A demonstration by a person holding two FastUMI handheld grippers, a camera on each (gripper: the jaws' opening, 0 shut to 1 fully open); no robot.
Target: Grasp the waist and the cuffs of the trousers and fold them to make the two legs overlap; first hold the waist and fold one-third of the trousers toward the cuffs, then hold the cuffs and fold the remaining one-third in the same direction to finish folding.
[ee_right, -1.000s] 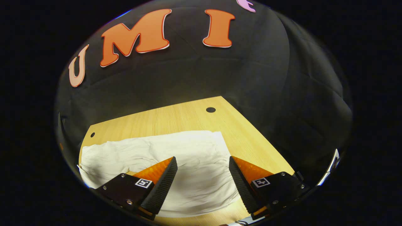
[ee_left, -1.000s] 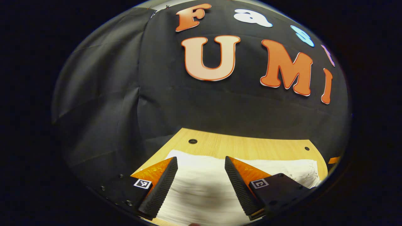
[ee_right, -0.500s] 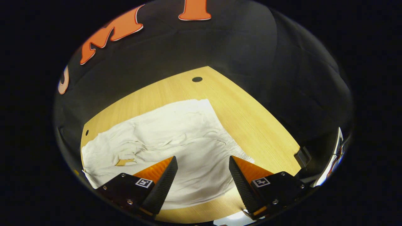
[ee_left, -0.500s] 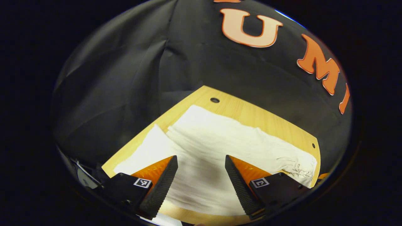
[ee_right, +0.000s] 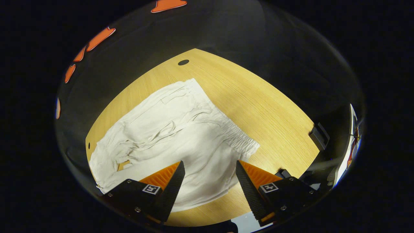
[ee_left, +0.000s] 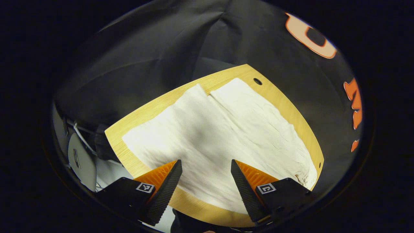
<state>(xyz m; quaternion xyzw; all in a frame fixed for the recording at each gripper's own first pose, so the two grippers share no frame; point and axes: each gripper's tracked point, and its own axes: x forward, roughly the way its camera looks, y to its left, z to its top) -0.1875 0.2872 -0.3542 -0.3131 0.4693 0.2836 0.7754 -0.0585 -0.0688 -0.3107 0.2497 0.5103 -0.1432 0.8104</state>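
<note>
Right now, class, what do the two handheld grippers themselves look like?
The left gripper and the right gripper look alike: each has two wedge-shaped fingers with ribbed inner pads, on dark bolted blocks. Each block carries a small square black-and-white marker.

This was a recording booth, not a home. A bare wooden table [ee_right: 258, 106] with drilled holes stood against black cloth walls [ee_left: 155, 48]. Loose cables [ee_left: 76, 129] hung beside its edge.
</note>
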